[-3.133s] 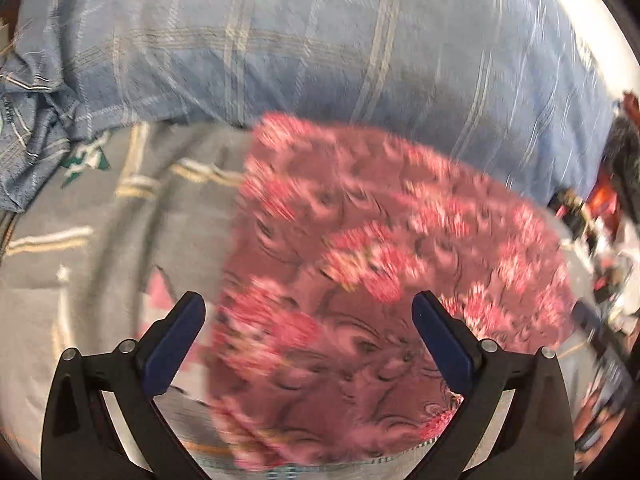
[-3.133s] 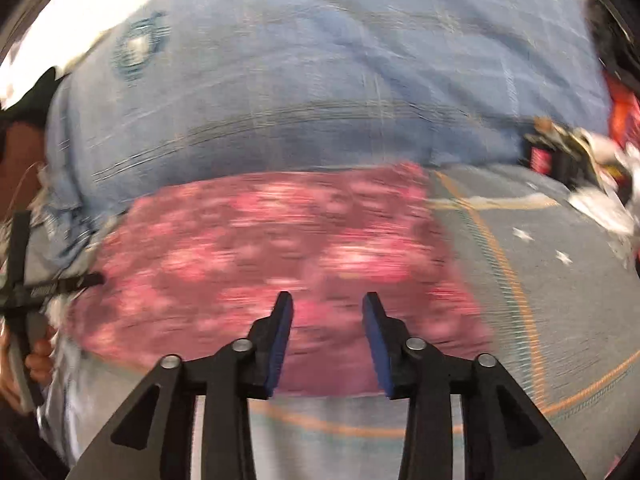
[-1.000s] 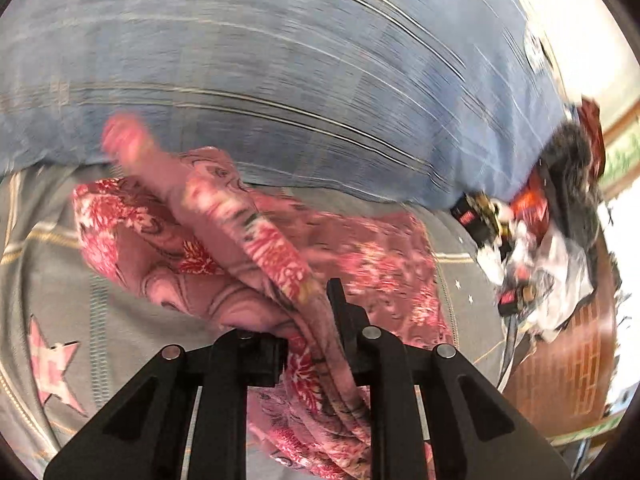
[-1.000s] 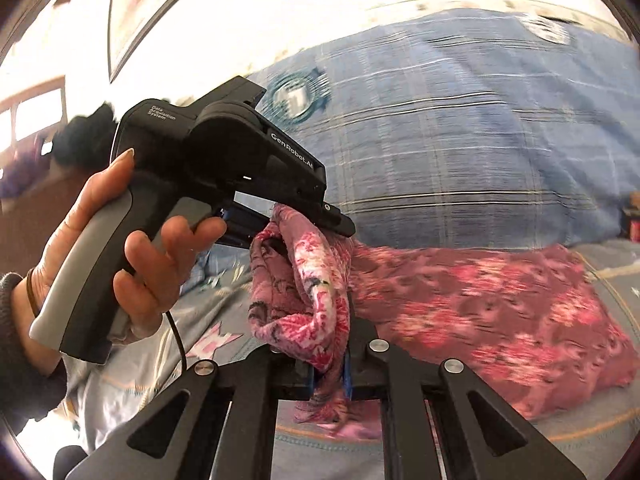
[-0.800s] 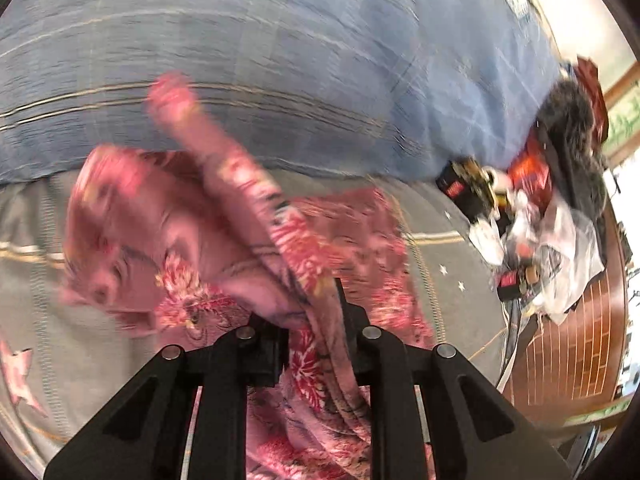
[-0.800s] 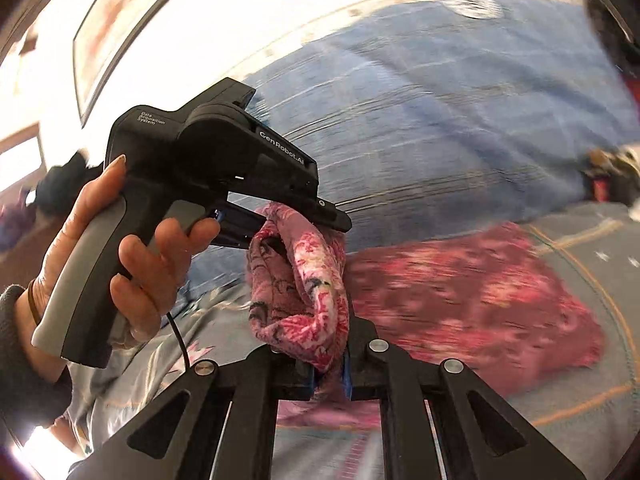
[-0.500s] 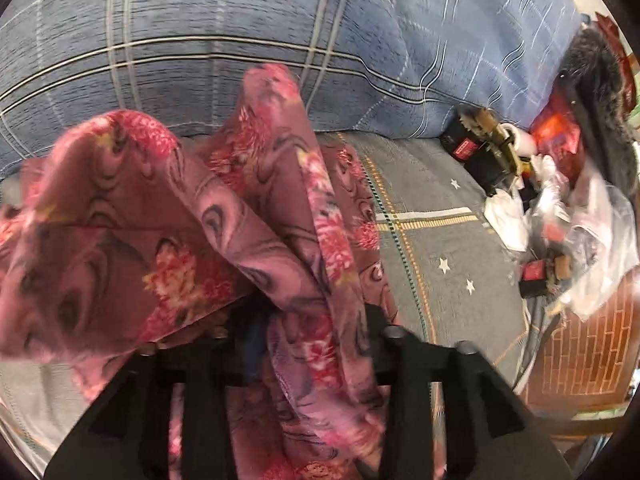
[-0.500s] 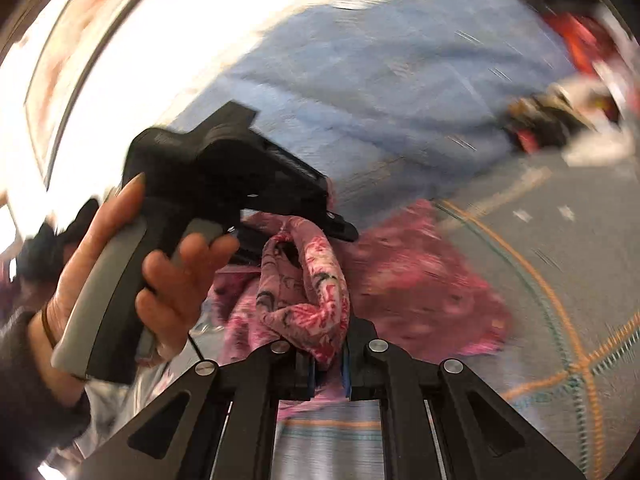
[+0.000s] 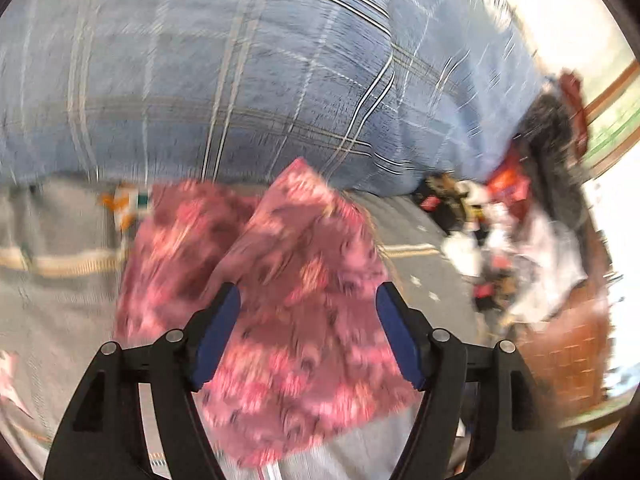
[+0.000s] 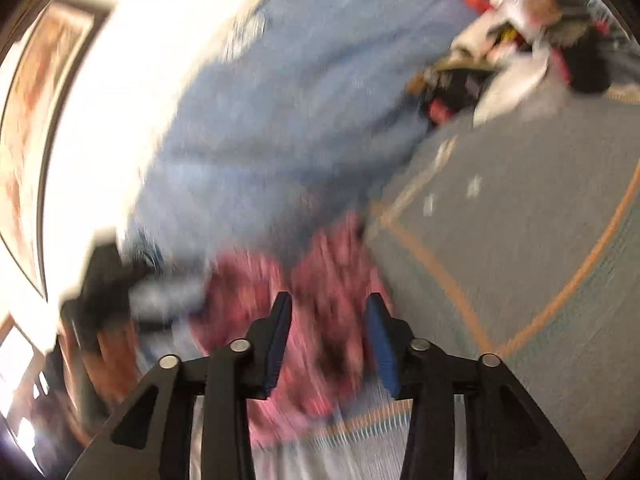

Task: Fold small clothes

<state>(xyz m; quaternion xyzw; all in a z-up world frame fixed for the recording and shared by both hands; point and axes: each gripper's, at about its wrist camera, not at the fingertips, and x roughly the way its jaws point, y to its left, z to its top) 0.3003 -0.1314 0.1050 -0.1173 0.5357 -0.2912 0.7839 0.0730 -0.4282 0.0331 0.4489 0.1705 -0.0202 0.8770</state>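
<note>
Both claws have let go of the pink floral garment (image 9: 296,304), which a second ago hung bunched and pinched between their pads. It now lies on the grey bed cover (image 9: 52,304) in a loosely doubled heap, one flap lapped over the other, just in front of the blue plaid pillow (image 9: 240,72). Above it, the left claw (image 9: 308,336) is spreading its jaws wide, released, nothing pressed. Right claw (image 10: 328,340) is opening too, cloth seen between its pads but not squeezed. Blurred clutter (image 9: 500,232) sits far right on the bed.
</note>
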